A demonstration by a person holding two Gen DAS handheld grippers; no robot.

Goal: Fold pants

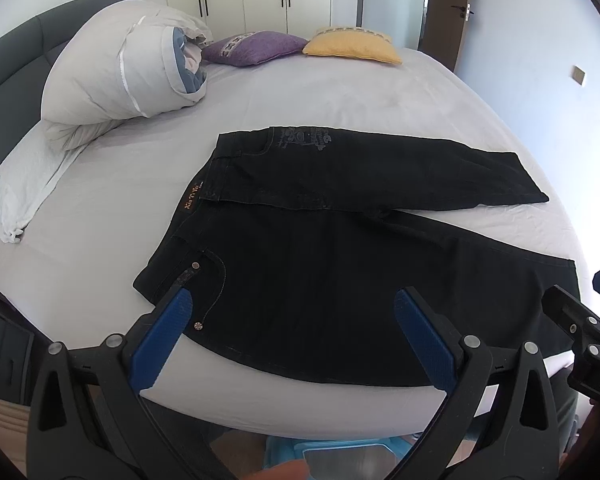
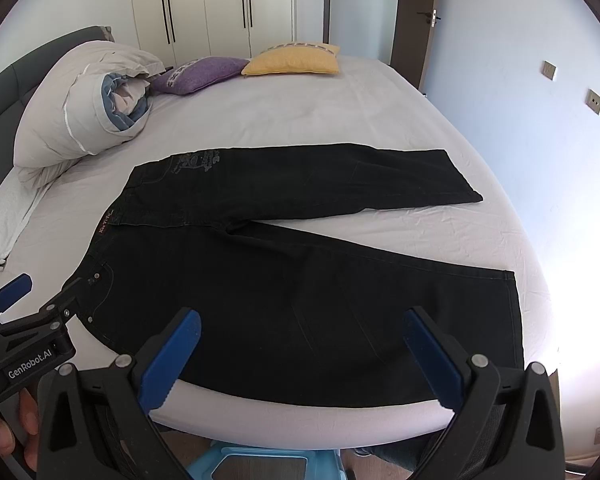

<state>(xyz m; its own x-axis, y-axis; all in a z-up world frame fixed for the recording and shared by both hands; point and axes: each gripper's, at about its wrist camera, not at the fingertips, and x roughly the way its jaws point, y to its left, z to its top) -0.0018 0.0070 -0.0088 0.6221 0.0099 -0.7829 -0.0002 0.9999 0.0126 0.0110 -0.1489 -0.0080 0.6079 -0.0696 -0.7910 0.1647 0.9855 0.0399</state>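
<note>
Both grippers, left gripper (image 1: 294,312) and right gripper (image 2: 302,330), wide apart, empty, above black pants (image 1: 340,264).

Sunlit bedroom: grey-sheeted bed (image 2: 320,112), white wardrobe (image 2: 204,4), pale-blue wall (image 2: 500,60).

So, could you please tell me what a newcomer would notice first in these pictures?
Black pants lie spread flat across the near half of the bed, legs splayed apart. Both claws, left and right, hover open at the near edge. Purple and yellow cushions sit at the far side.
</note>
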